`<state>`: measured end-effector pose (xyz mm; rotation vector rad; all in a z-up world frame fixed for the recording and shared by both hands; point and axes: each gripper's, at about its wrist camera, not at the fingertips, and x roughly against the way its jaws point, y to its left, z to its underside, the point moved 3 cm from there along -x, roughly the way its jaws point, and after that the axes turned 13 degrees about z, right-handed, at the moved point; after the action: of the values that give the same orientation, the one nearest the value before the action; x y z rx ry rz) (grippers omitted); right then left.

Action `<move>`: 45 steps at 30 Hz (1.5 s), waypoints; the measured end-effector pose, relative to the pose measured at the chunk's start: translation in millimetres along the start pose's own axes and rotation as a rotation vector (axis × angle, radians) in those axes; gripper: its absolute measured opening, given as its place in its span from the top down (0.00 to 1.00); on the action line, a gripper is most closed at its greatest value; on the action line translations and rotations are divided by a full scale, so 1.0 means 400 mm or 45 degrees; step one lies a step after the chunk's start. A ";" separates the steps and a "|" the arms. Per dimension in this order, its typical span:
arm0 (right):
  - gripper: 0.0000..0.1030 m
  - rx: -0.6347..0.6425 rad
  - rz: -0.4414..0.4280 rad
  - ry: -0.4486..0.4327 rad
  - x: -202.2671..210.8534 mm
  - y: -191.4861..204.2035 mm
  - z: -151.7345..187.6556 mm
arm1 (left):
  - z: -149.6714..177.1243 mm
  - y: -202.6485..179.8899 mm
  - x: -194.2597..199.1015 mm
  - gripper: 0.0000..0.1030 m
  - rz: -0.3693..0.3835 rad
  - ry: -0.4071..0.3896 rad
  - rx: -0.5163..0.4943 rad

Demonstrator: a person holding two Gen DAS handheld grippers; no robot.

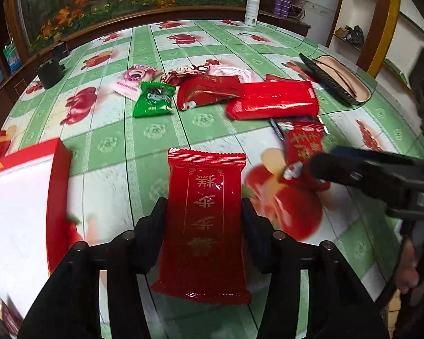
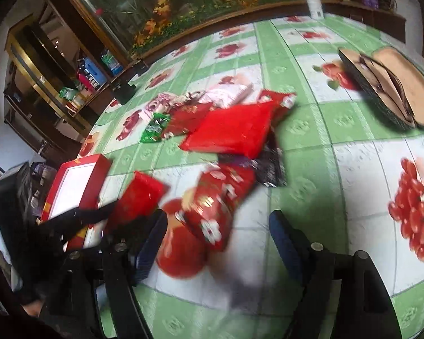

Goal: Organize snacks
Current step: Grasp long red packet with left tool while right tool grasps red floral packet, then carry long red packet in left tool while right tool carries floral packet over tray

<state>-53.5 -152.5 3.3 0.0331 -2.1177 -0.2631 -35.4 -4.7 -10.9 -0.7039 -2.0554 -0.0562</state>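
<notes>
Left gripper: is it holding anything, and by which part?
Yes. The left gripper is shut on the red snack packet, its fingers pinching the long side edges near the middle.

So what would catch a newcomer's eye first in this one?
The red snack packet gripped between the left gripper's fingers, front and centre. Behind it, a heap of mostly red snack packs mid-table, and the open red box at the left edge.

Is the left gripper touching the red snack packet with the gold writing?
Touching. The left wrist view shows the red snack packet pinched between the left gripper's jaws, both pressing its sides, holding it above the table.
</notes>
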 end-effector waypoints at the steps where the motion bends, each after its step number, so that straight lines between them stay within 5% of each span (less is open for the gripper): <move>1: 0.25 0.005 0.017 0.002 -0.006 0.010 -0.004 | 0.005 -0.001 0.005 0.53 0.005 -0.002 0.006; 4: 0.30 0.014 0.053 0.006 -0.027 0.034 -0.010 | 0.019 -0.003 0.013 0.54 0.003 -0.006 0.012; 5: 0.36 0.033 0.094 -0.001 -0.030 0.043 -0.011 | 0.022 -0.003 0.016 0.54 0.005 -0.008 0.018; 7: 0.64 0.097 0.157 -0.014 -0.035 0.062 -0.008 | 0.028 -0.005 0.020 0.54 0.010 -0.011 0.021; 8: 0.66 0.121 0.177 -0.032 -0.037 0.070 -0.006 | 0.031 -0.007 0.021 0.54 0.008 -0.012 0.020; 23: 0.68 0.030 -0.041 -0.017 0.030 0.016 0.020 | 0.036 -0.033 0.105 0.54 0.020 -0.119 -0.013; 34: 0.68 0.232 -0.173 -0.052 0.060 0.243 0.022 | 0.049 0.076 0.259 0.54 -0.122 -0.284 0.061; 45: 0.69 0.483 -0.296 -0.015 0.035 0.540 0.079 | 0.138 0.289 0.366 0.54 -0.316 -0.379 0.290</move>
<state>-70.3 62.3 42.2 0.5034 -2.1481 0.0064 -78.5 175.5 47.4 -0.3278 -2.3787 0.1474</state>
